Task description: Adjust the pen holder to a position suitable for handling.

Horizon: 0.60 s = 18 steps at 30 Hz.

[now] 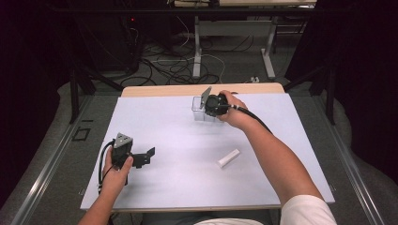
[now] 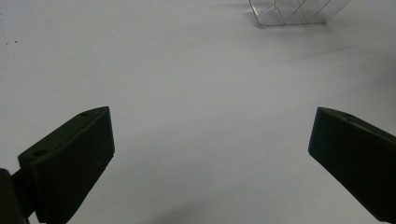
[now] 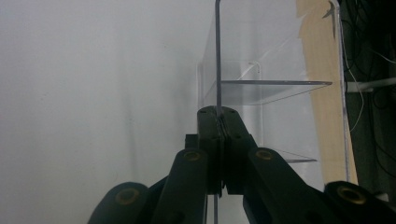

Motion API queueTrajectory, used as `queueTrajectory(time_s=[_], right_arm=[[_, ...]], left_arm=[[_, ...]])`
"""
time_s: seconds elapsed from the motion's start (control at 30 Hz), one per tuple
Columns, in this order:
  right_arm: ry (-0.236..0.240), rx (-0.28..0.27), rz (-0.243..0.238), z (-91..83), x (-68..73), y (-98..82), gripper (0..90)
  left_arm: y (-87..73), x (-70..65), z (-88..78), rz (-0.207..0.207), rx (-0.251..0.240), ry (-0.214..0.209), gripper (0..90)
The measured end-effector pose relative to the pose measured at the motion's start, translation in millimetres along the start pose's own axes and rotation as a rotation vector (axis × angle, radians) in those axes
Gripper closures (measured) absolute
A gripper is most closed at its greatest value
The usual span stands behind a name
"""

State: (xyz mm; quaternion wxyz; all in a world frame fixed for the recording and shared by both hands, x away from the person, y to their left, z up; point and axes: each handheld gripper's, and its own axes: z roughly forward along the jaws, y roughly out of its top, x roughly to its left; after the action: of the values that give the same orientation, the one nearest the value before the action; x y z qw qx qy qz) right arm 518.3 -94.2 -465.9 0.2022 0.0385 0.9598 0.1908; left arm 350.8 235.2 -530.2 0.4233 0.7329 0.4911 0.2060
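In the high view, a white table (image 1: 187, 154) carries a clear box (image 1: 201, 108) near its far edge, about midway across. The right gripper (image 1: 210, 106) sits at the box's near right side, held by the right hand (image 1: 232, 110), with its cable trailing back along the forearm. Its jaws are hard to make out here against the box. The left gripper (image 1: 146, 157) lies low at the near left of the table in the left hand (image 1: 115, 168), a grey plate on its top and its jaws pointing right, spread apart with nothing between them. A small white tube (image 1: 228, 158) lies on the table toward the near right, well apart from both grippers and from the box.

In the left gripper view, the left gripper (image 2: 210, 158) shows its two black jaws standing wide at either side, with bare table (image 2: 187, 70) between them. A corner of the box (image 2: 292, 11) shows at the top edge, well ahead.

In the right gripper view, the right gripper (image 3: 218, 116) has its jaws pressed together on a thin upright wall of the box (image 3: 275, 60); the wall's edge rises straight out from between the pads. Beyond it, a clear divider crosses the inside of the box. The table (image 3: 93, 93) spreads out to the left.
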Motion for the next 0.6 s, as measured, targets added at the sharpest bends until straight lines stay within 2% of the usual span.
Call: queueTrajectory(time_s=[0.33,0.6], right_arm=[[-0.007,-0.014,-0.035,-16.8,9.5,0.7,89.0],[0.015,-0.034,-0.073,-33.1,26.1,3.7,88.9]], left_arm=[[0.2,-0.7,0.3,0.001,0.0,0.001,0.2],[0.5,-1.0,0.0,0.0,0.01,0.0,0.2]])
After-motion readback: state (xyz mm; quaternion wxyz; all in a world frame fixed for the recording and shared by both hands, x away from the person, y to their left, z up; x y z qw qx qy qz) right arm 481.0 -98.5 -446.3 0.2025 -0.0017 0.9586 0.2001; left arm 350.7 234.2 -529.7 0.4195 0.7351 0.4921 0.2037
